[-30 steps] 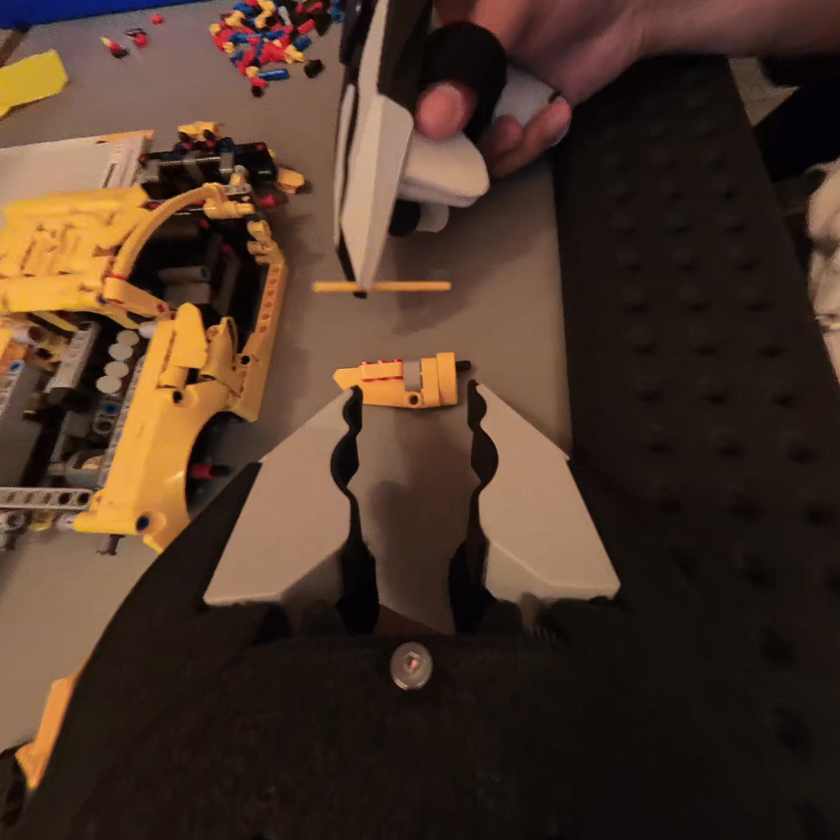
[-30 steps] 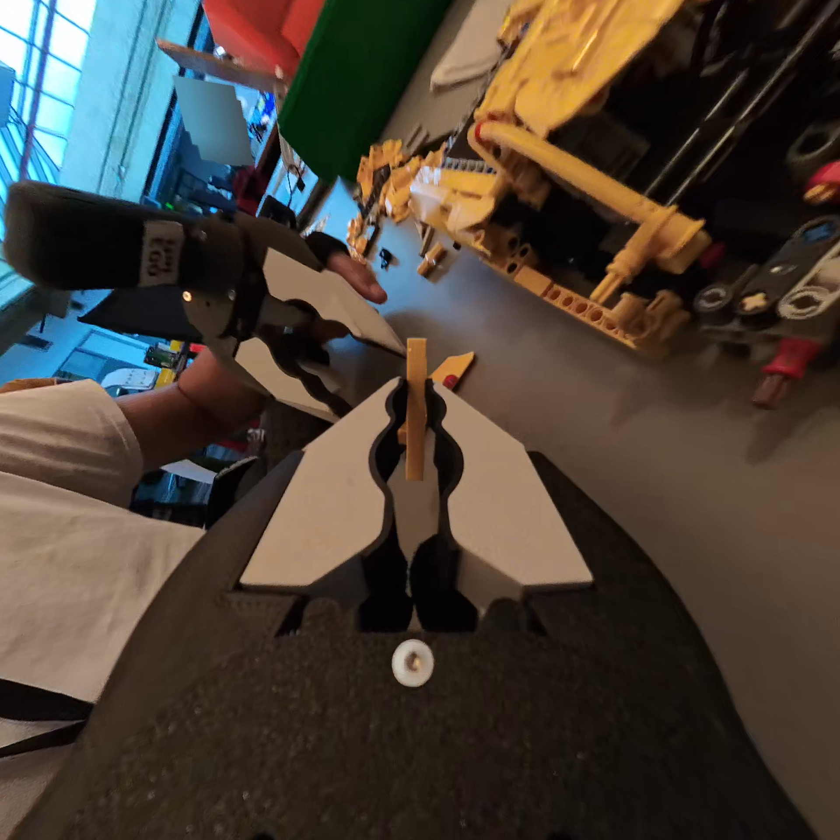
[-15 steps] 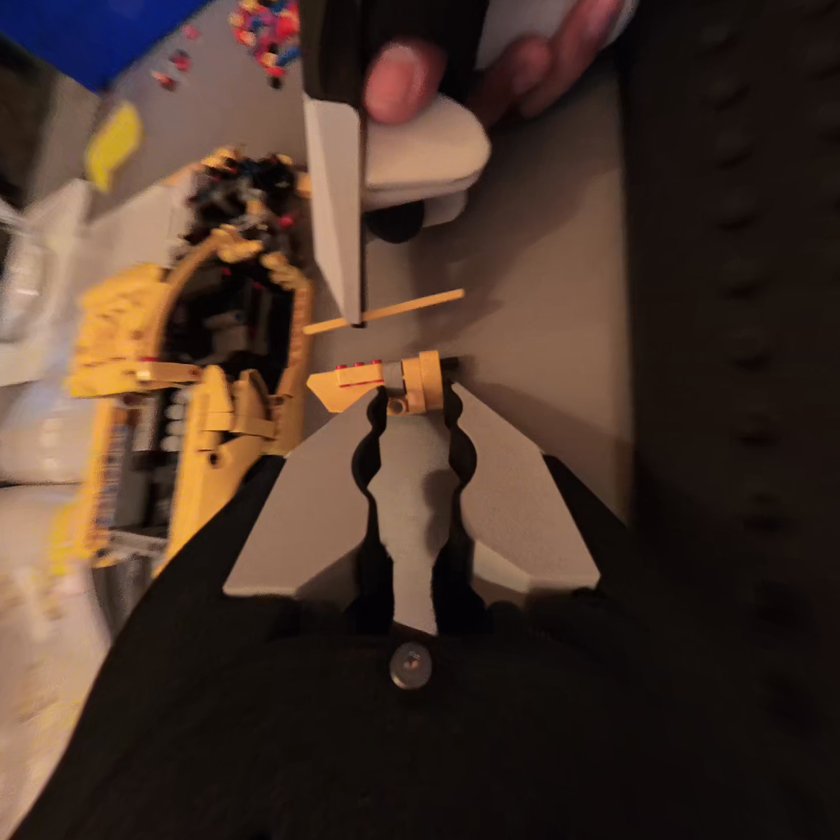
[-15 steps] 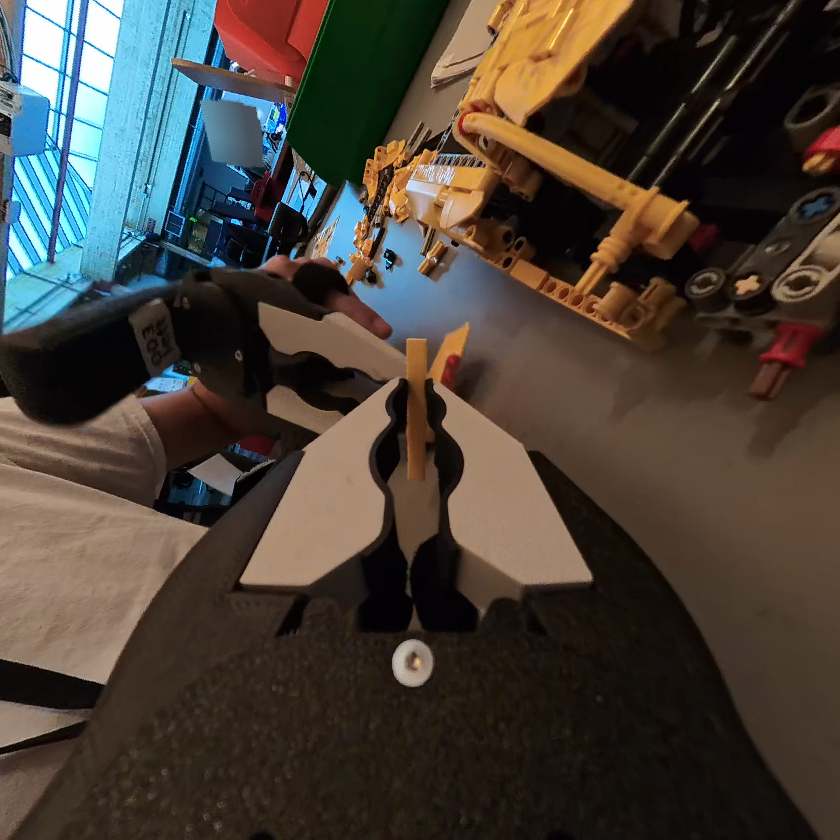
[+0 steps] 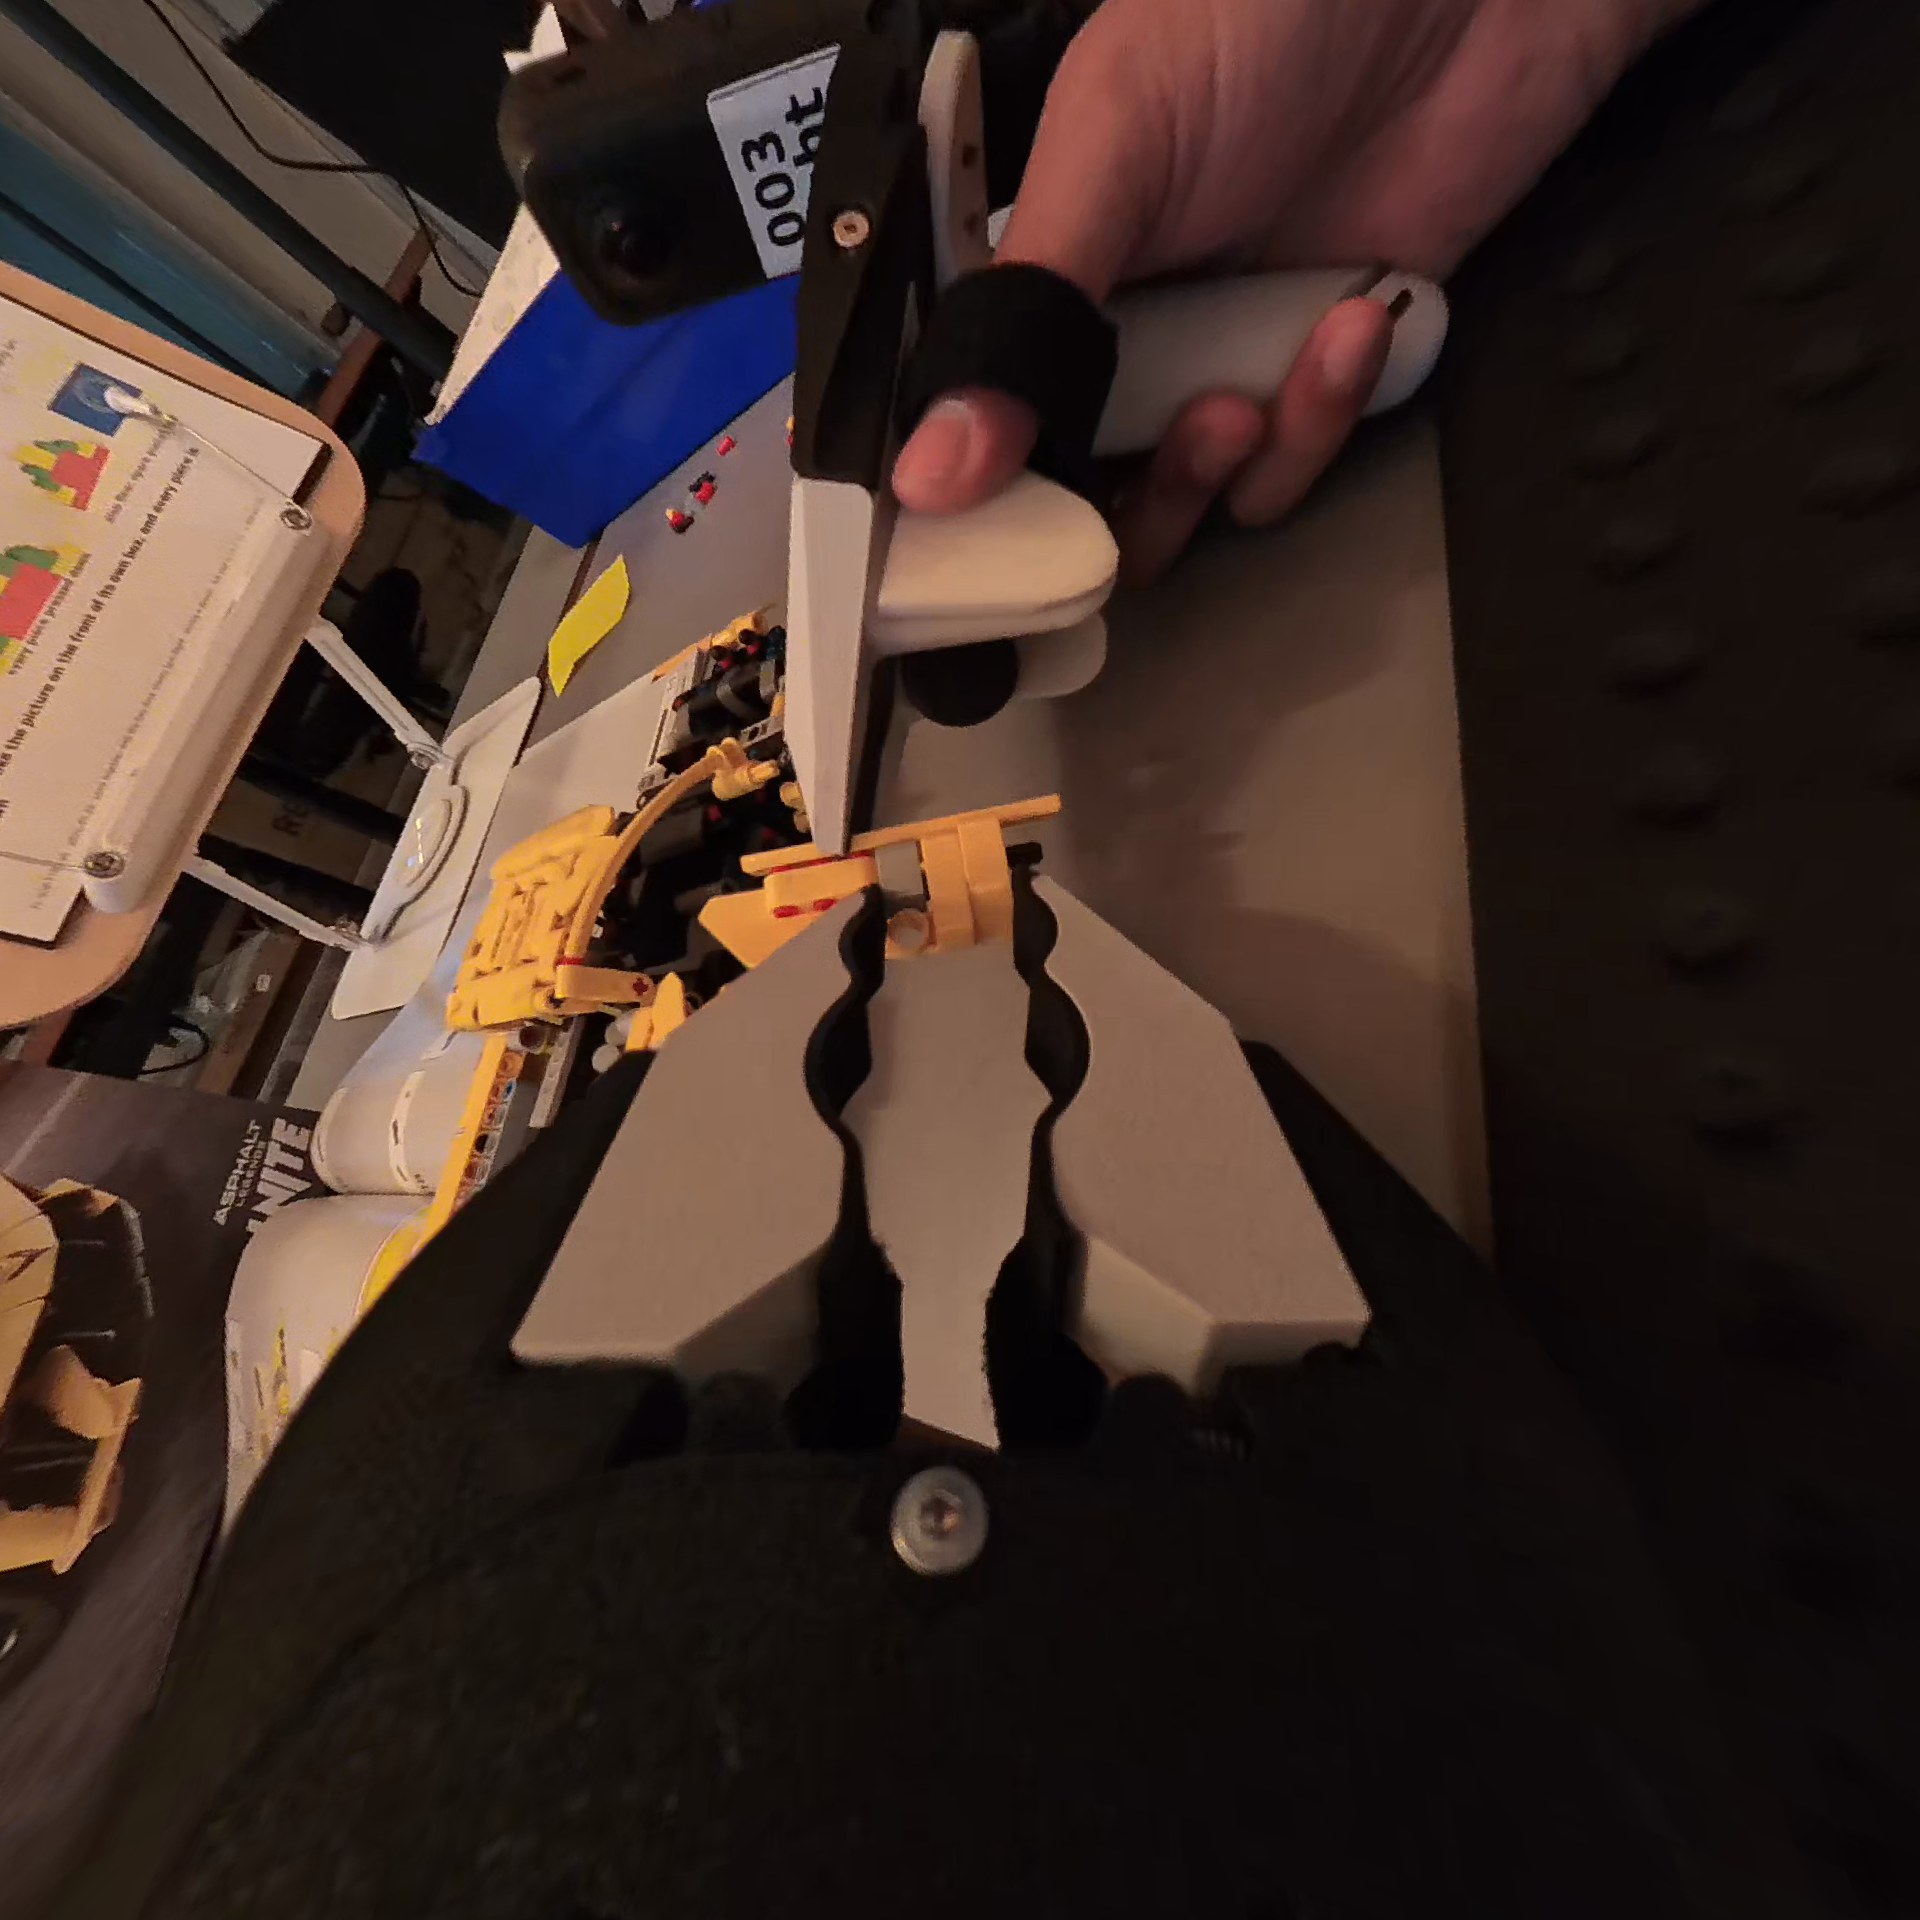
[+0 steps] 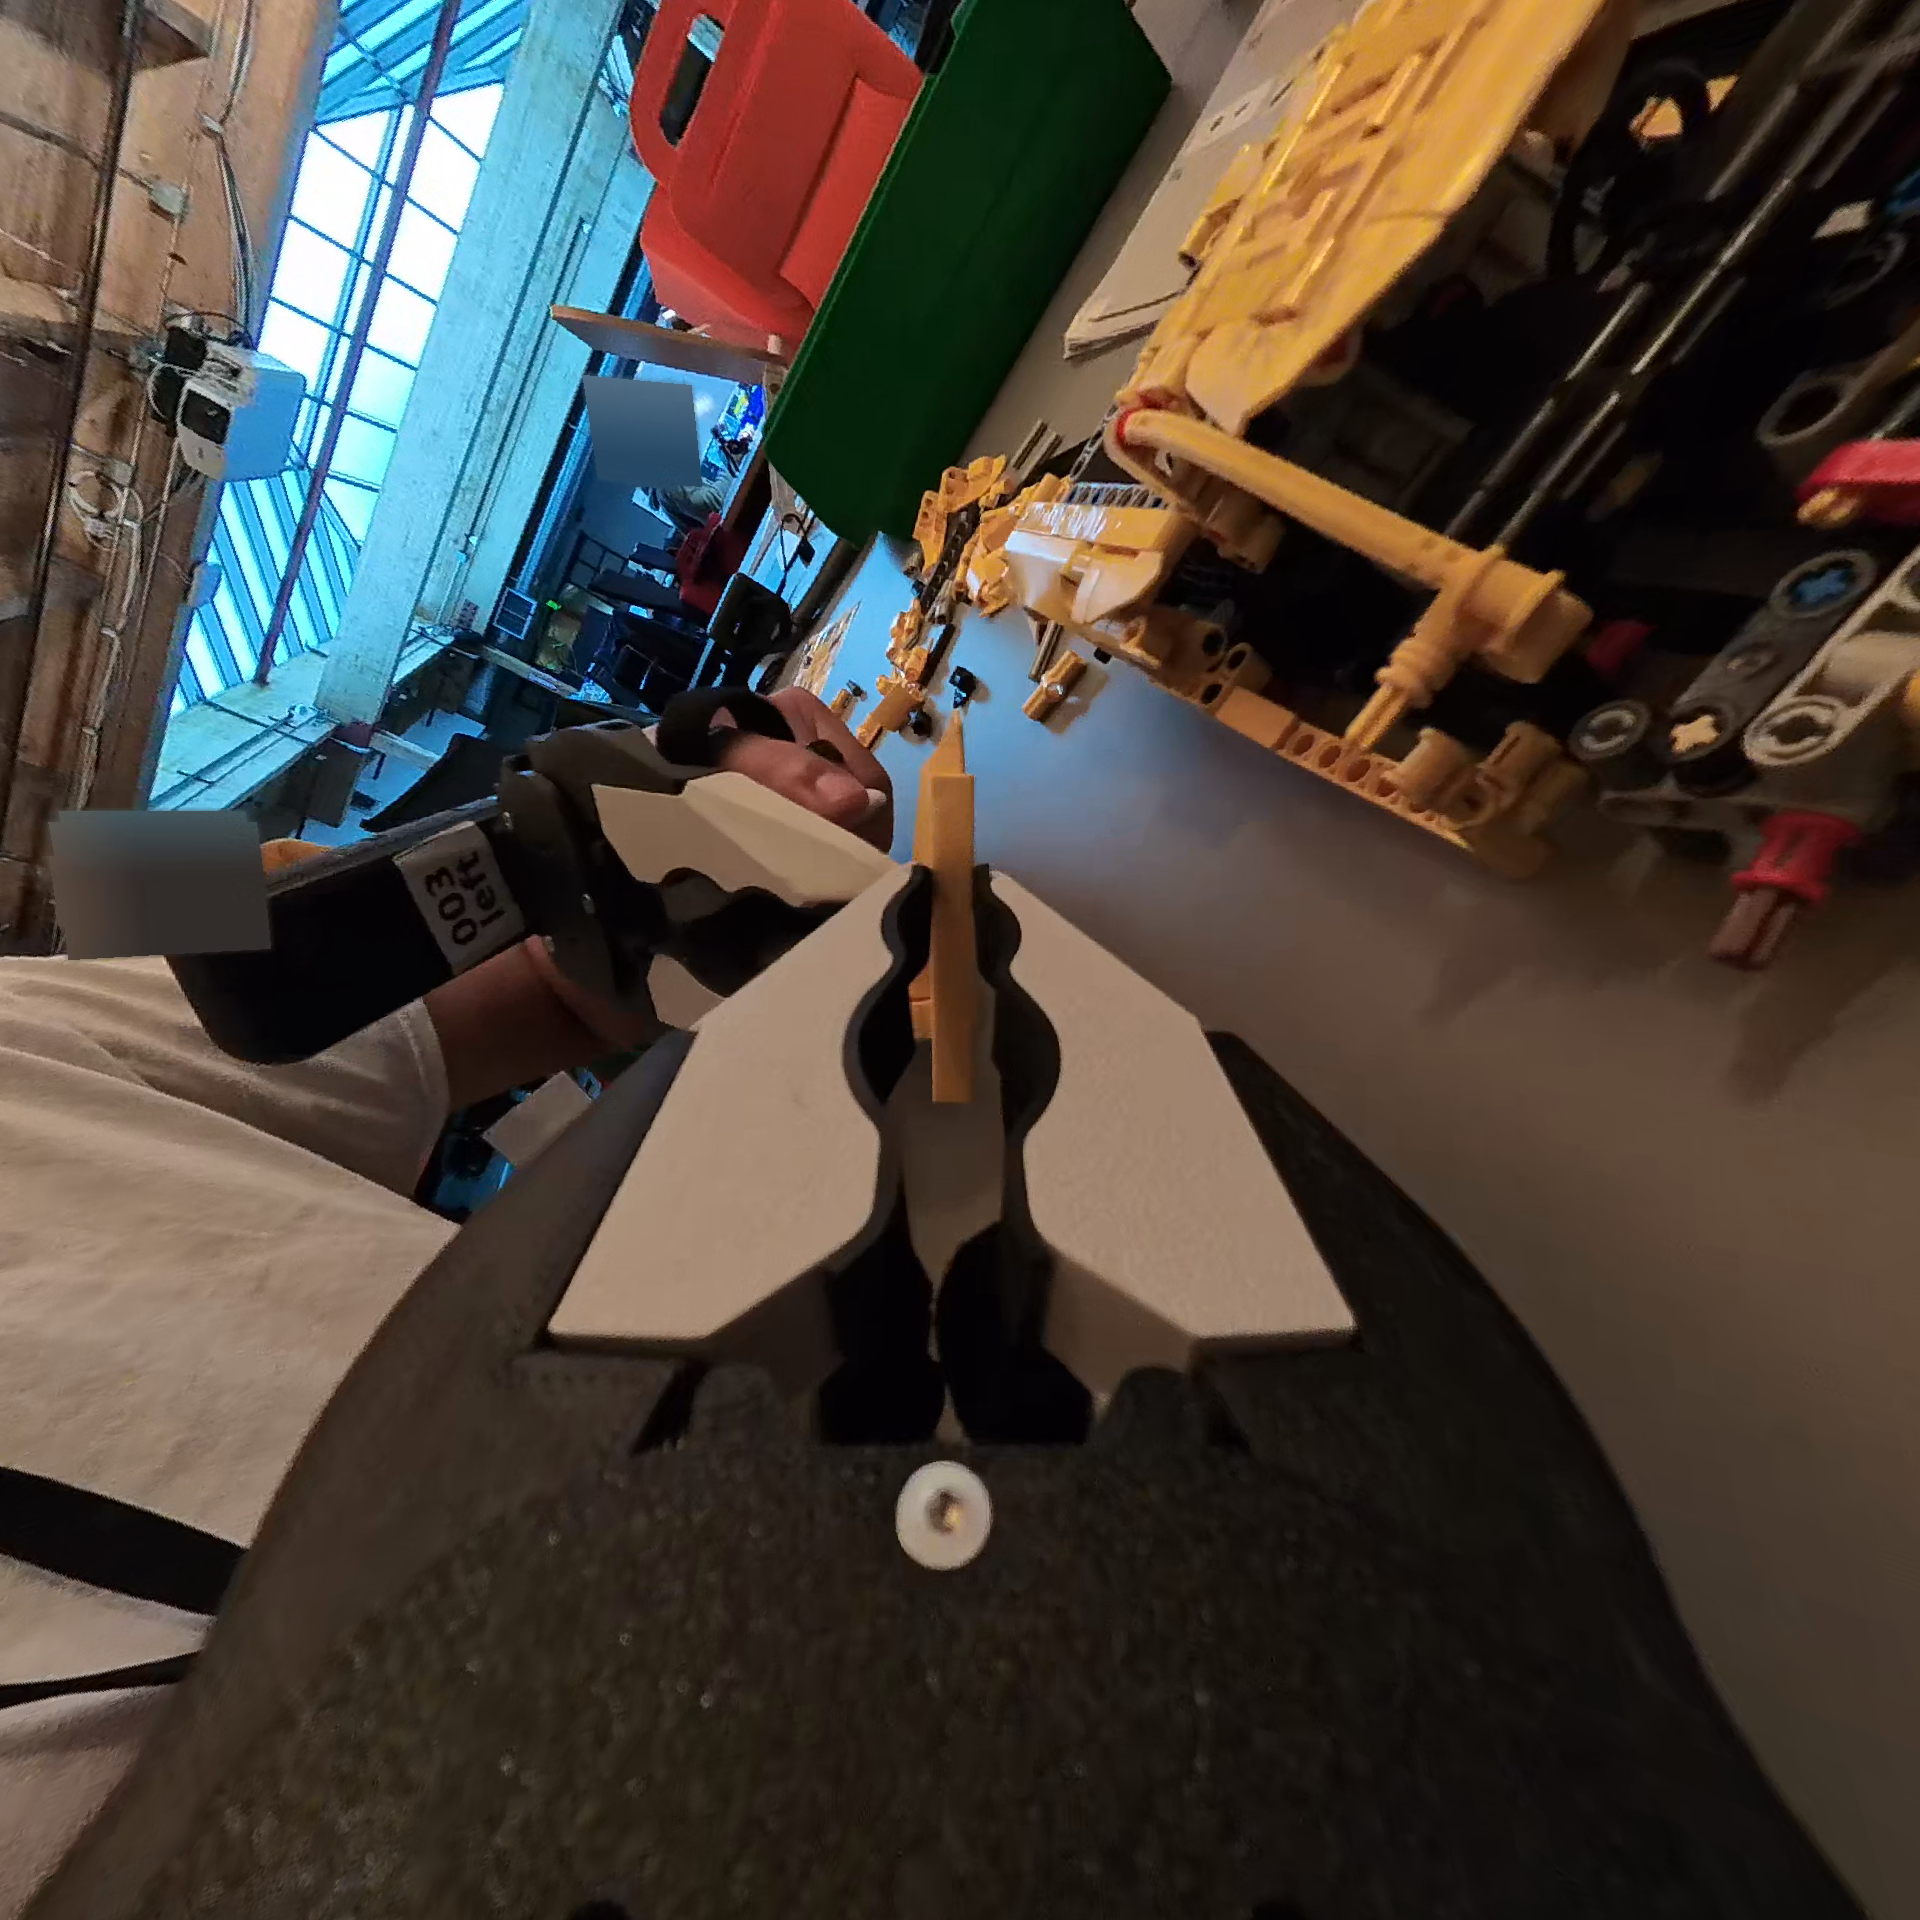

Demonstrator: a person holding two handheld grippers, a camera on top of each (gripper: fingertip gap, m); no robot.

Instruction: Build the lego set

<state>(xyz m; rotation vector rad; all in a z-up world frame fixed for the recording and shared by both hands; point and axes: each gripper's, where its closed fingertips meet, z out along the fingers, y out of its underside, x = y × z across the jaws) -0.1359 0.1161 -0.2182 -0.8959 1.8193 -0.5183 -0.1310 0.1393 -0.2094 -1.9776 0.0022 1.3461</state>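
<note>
In the left wrist view, the left gripper (image 5: 940, 914) pinches a small yellow plastic brick sub-assembly with a grey block and red pins (image 5: 914, 883) at its fingertips, long axis crosswise to the fingers. Just beyond it the right gripper (image 5: 831, 821) comes down from above, holding a thin flat yellow plastic strip (image 5: 935, 826) that lies along the sub-assembly's far edge, seemingly touching.

In the right wrist view, the right gripper (image 6: 945, 935) is pressed on the strip (image 6: 951, 914), whose long axis runs forward out of the tips. The left gripper (image 6: 727, 862) meets it from the left. The large yellow and black car model (image 6: 1455, 436) sits well apart, ahead and right on the grey table (image 6: 1403, 1091).

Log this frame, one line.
left gripper: shut on yellow sub-assembly | right gripper: shut on thin yellow plate | plate at sub-assembly
</note>
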